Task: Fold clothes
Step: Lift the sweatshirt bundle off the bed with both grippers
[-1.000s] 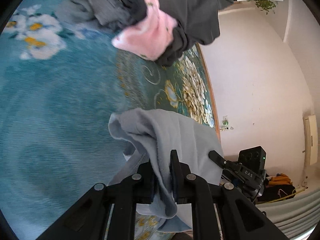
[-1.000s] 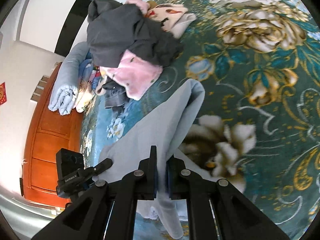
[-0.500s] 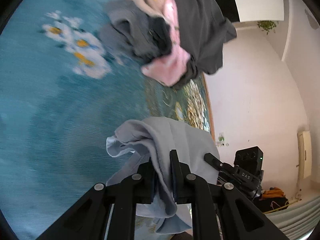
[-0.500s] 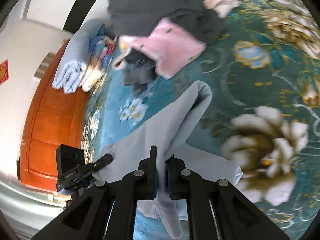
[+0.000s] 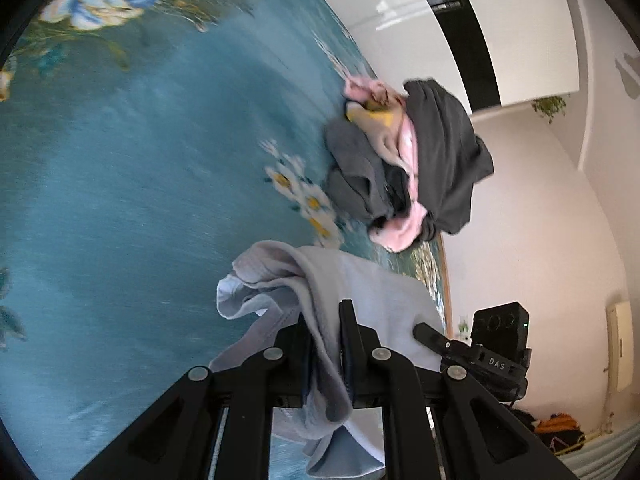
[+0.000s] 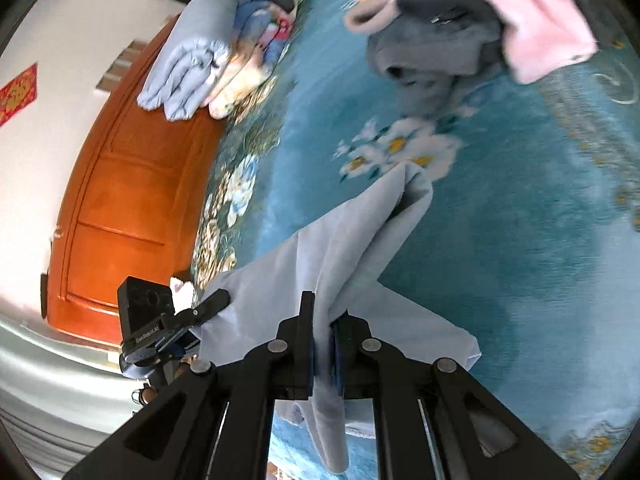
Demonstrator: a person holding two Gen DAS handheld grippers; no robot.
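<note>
The left tongs are clamped on a bunched edge of a pale grey garment, the cloth squeezed between the two black fingers and hanging out below them in a loose fold. In the left wrist view the garment spreads forward and to the right from the grip, lifted above a teal bedspread patterned with white flowers. Further off on the bedspread lies a heap of clothes, dark grey pieces tangled with pink ones. To the right of the garment the other handheld unit shows, with a black camera mounted on it, against a pale wall.

The right tongs are likewise shut on the same garment, gripping a thin fold that drops straight down between the fingers. In the right wrist view, at the far left stands an orange wooden headboard. Above it sits a stack of folded bedding, light blue with patterned pieces. The garment rises from the grip to a point near a white flower on the bedspread, stretched toward the left unit's camera. The heap lies at the upper right, blurred.
</note>
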